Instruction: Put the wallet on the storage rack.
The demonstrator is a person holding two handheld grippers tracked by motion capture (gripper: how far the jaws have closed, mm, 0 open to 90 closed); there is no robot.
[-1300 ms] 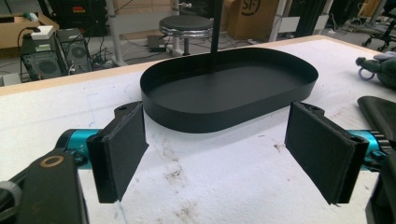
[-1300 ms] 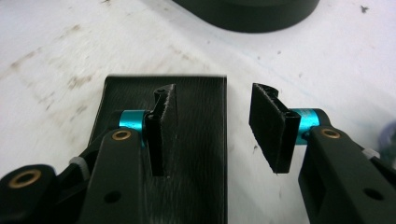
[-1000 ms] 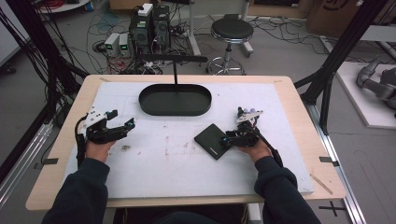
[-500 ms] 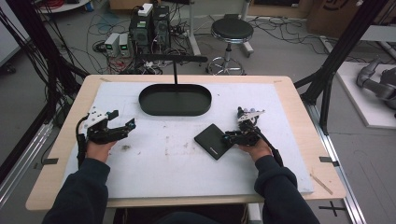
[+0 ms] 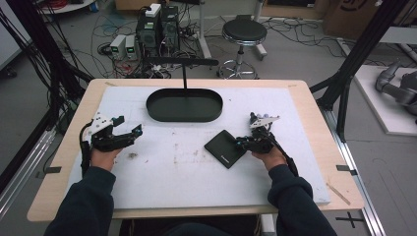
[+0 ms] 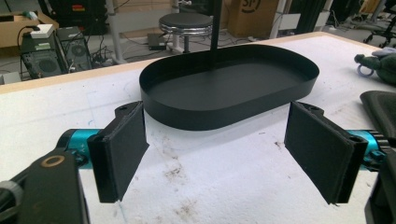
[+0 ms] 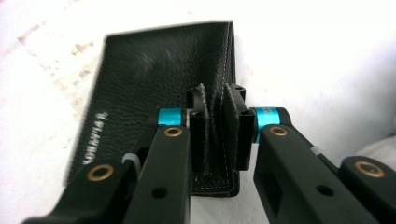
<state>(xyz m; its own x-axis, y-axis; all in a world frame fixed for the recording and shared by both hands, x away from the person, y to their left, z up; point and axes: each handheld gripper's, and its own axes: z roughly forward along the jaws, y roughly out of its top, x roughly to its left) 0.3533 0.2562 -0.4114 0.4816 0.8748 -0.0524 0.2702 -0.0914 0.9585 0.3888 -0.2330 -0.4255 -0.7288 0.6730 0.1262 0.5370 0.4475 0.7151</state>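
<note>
Here the black leather wallet (image 5: 225,148) lies flat on the white table cover (image 5: 196,182), right of the middle, turned so that one corner points toward the person. In the right gripper view the wallet (image 7: 154,88) shows grained leather, pale stitching along its edge and a small stamped word on its face. The right gripper (image 5: 244,143) sits at the wallet's right-hand edge, and its jaws have just been closing with that edge between them. In the right gripper view the right gripper (image 7: 215,130) now has both black pads pressed against the stitched edge, one on each side, so the wallet is clamped at that border while the rest of it rests on the cover.

The left gripper (image 5: 132,133) is well apart from the wallet, over the left part of the cover, held level. In the left gripper view the left gripper (image 6: 215,149) has its two pads standing wide apart with only stained cover between them.

Beyond both, toward the far edge of the table, sits a black oval tray (image 5: 185,105), with the wallet just in front of its right end. A thin black post (image 5: 184,77) rises behind the tray, and a round stool (image 5: 244,32) stands on the floor past the table.
</note>
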